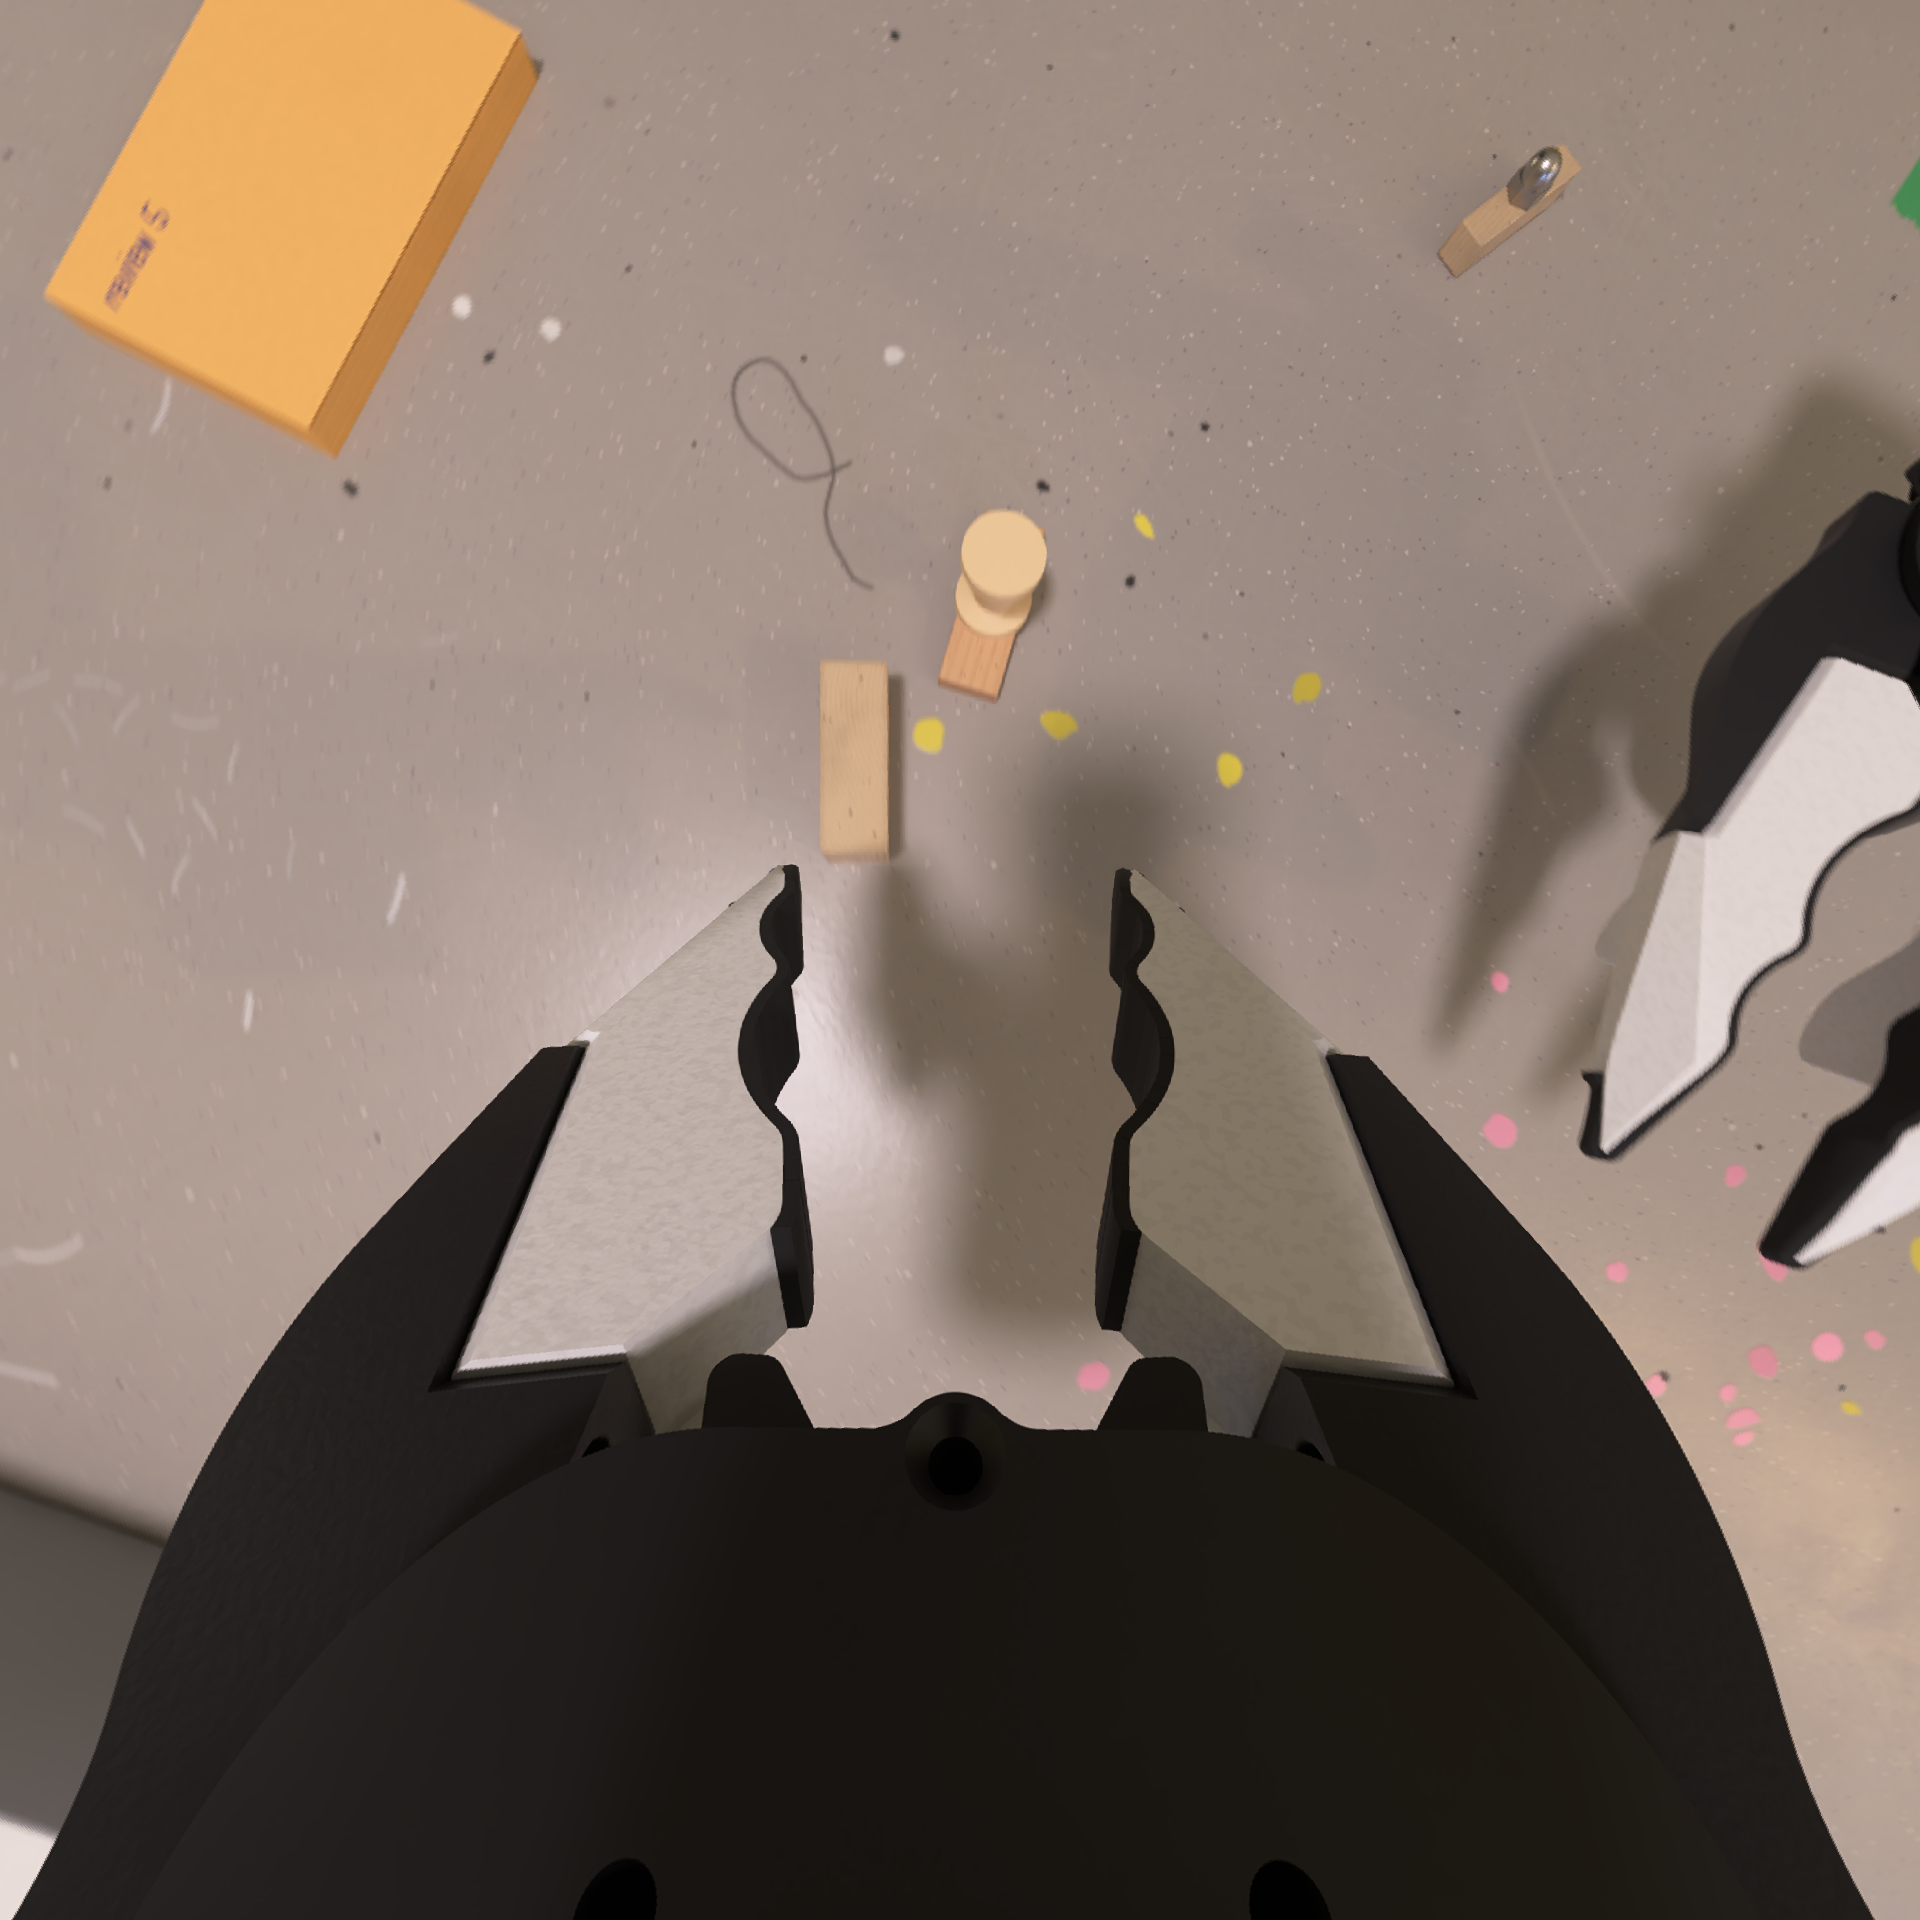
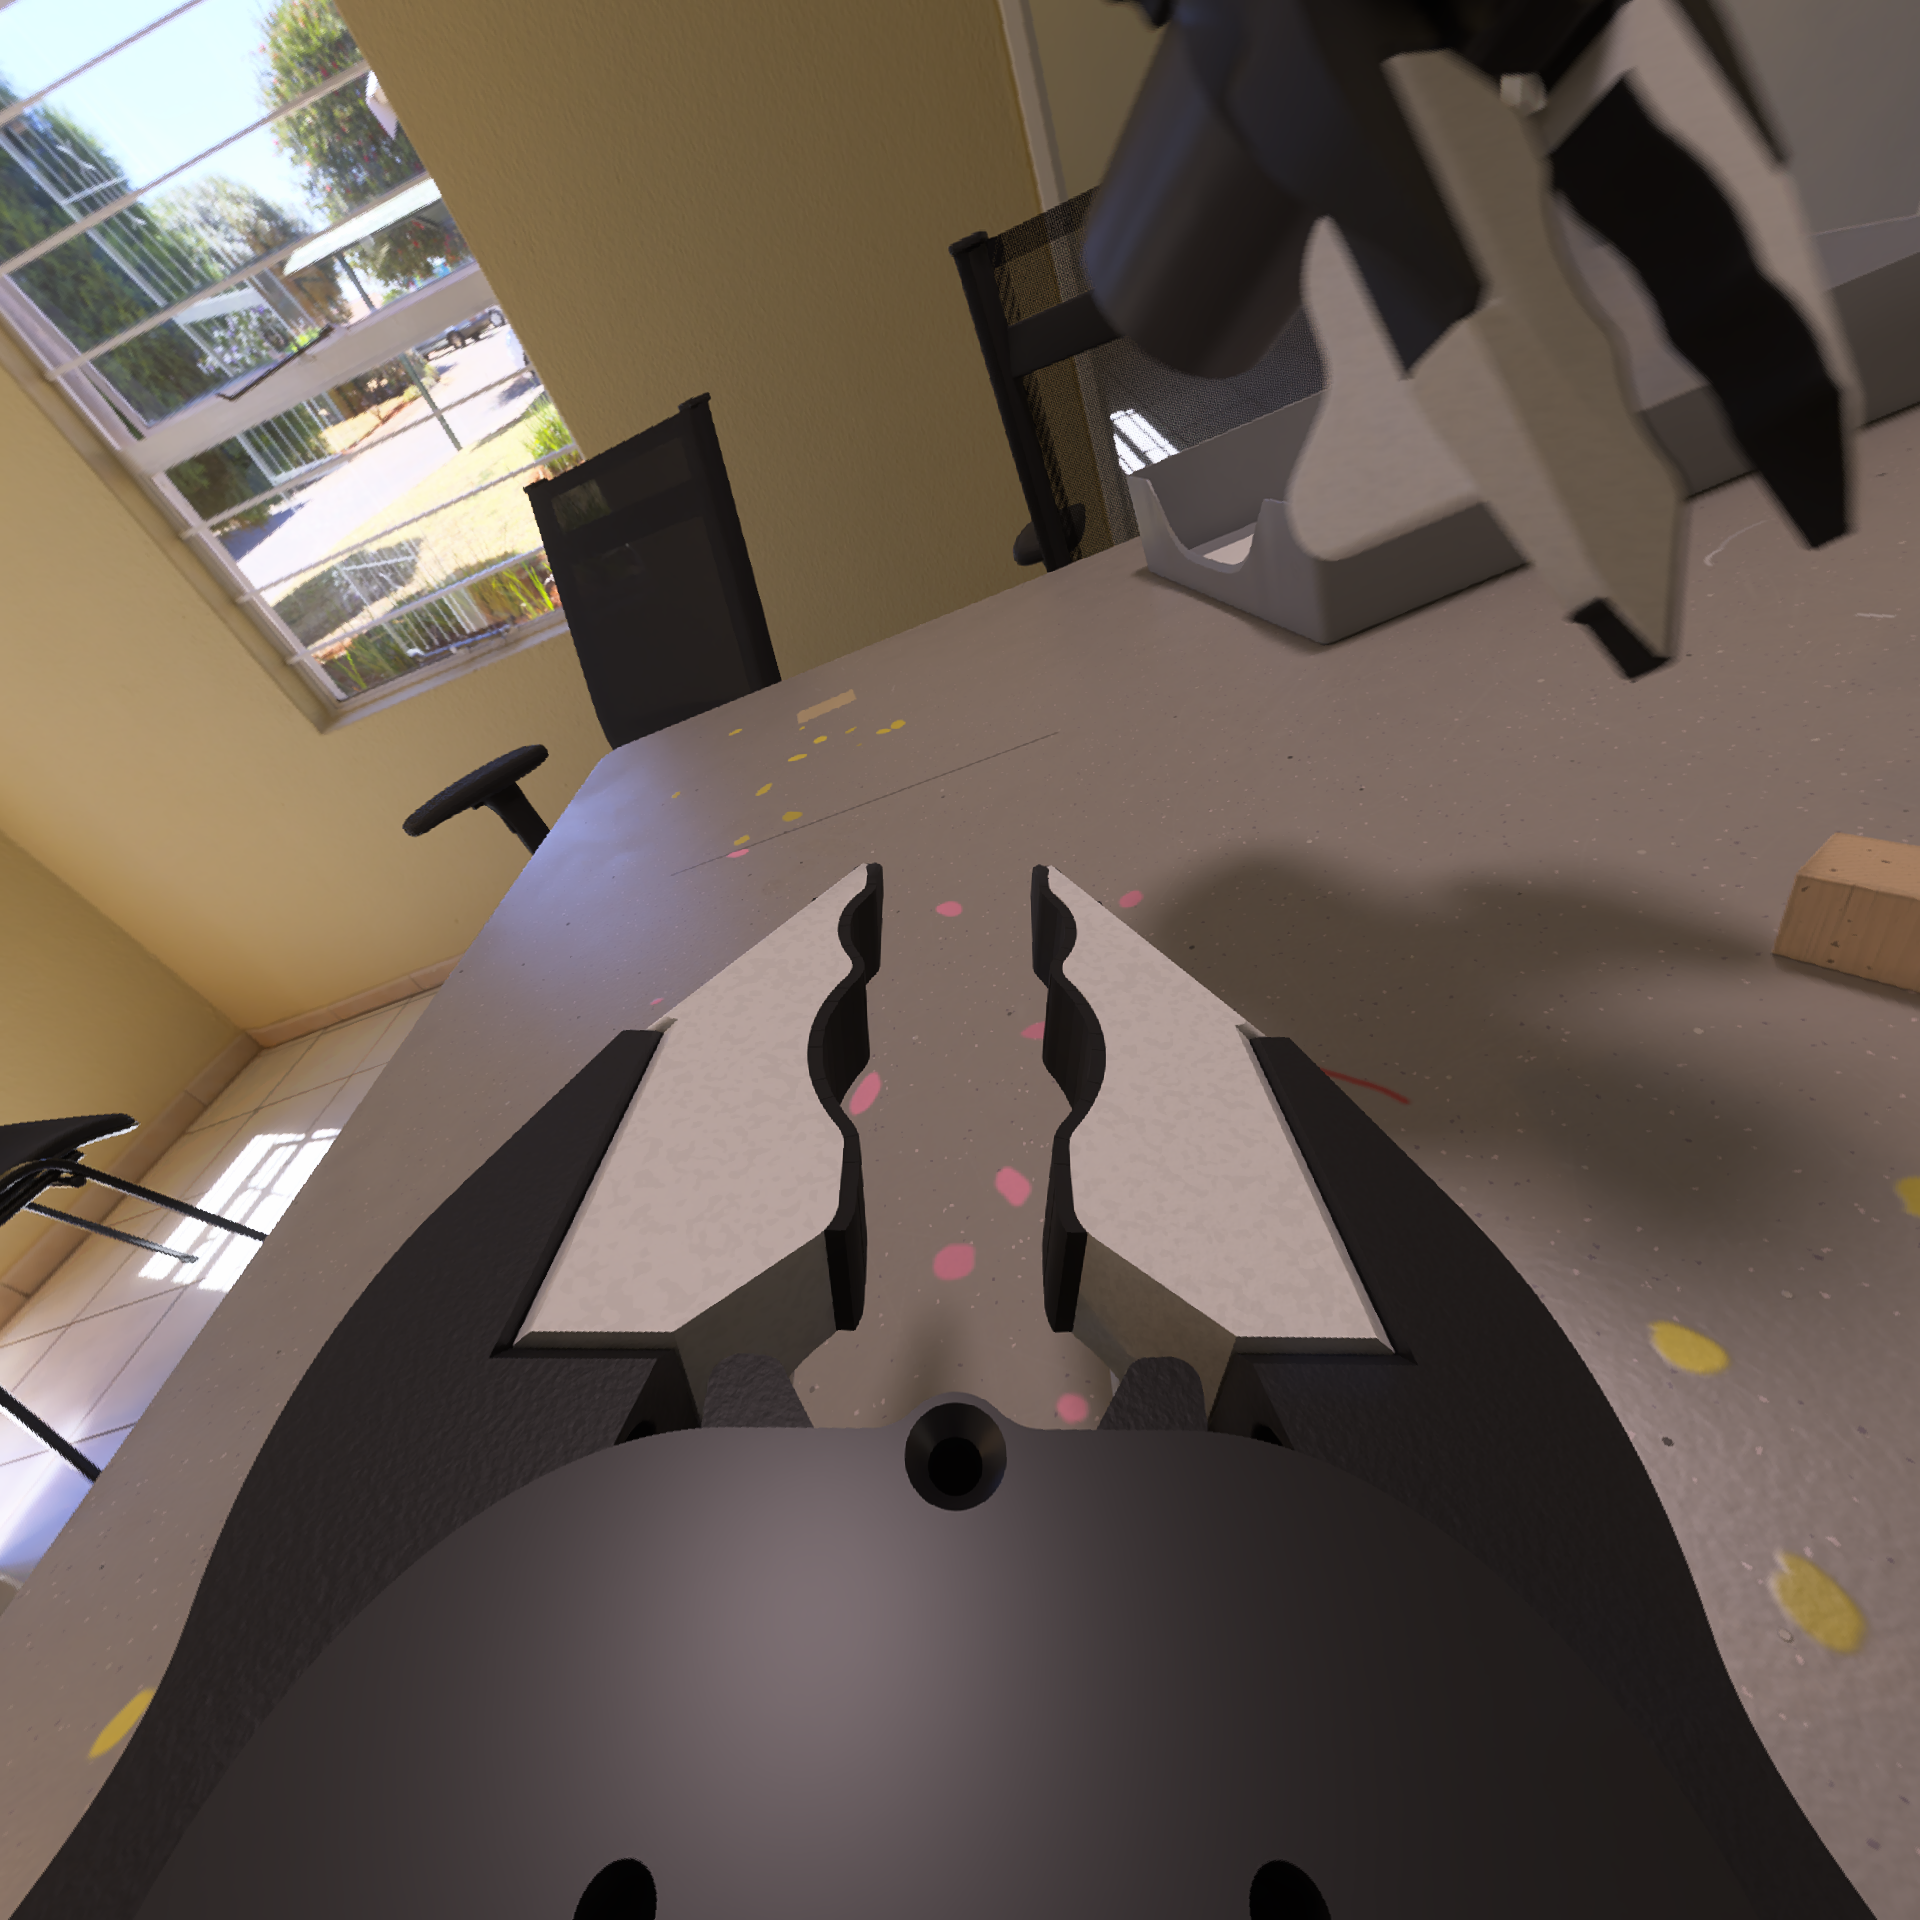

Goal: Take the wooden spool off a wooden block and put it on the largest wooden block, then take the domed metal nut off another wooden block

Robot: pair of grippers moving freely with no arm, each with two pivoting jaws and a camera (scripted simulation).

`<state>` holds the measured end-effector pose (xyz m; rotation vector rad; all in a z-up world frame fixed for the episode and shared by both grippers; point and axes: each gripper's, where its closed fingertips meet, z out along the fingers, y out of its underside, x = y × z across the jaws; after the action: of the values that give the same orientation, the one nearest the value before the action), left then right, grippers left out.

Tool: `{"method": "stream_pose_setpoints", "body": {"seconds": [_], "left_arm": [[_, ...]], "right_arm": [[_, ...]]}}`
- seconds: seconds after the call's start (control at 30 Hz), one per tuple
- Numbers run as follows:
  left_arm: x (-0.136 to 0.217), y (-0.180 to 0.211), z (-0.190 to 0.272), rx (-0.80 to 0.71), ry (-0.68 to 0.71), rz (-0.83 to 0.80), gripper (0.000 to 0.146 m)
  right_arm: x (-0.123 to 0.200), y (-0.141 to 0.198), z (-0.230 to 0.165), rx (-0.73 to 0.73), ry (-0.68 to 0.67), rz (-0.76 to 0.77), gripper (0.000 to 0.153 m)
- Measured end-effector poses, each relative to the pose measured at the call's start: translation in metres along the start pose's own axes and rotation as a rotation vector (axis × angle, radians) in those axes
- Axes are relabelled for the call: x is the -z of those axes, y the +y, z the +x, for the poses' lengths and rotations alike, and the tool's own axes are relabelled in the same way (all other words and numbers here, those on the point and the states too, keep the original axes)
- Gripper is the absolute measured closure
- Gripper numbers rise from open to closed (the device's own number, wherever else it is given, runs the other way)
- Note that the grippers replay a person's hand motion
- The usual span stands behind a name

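Overhead, the grey speckled surface (image 1: 1247, 312) spreads beneath two grippers, neither holding anything. Largest on it, an orange box (image 1: 281, 208) lies at far left, well apart from the work. The left gripper (image 1: 956, 883) hangs above the middle with its fingers spread and empty, aimed toward the blocks, seemingly lined up for a first reach. The right gripper (image 2: 956, 883), seen at right in the left wrist view, also has its fingers parted around nothing and looks off along the surface toward a window, apparently waiting its turn. Just ahead of the left gripper lies a long pale wooden block (image 1: 854, 761), likely the largest and so the drop spot. Beside it, a small block (image 1: 975, 657) carries the wooden spool (image 1: 1000, 571), untouched. Far right, another block (image 1: 1496, 223) bears the domed metal nut (image 1: 1538, 175).
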<state>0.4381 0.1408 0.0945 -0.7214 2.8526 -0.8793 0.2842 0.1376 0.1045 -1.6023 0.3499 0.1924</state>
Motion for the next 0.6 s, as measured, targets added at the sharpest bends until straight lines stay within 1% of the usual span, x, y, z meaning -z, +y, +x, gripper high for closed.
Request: {"method": "stream_pose_setpoints", "body": {"seconds": [0.17,0.33,0.5,0.6], "left_arm": [[-0.037,-0.030,0.001,-0.130,0.066,-0.056,0.093],[-0.080,-0.040,0.014,-0.216,0.136,-0.133,0.100],[-0.105,-0.035,0.012,-0.233,0.132,-0.196,0.111],[-0.108,-0.034,0.011,-0.213,0.147,-0.196,0.123]], "right_arm": [[0.001,0.000,-0.001,0.004,-0.001,0.005,0.124],[0.002,0.000,-0.002,-0.007,-0.010,0.009,0.124],[0.002,0.000,-0.003,-0.007,-0.012,0.005,0.124],[0.002,0.000,-0.002,-0.009,-0.013,0.006,0.124]]}}
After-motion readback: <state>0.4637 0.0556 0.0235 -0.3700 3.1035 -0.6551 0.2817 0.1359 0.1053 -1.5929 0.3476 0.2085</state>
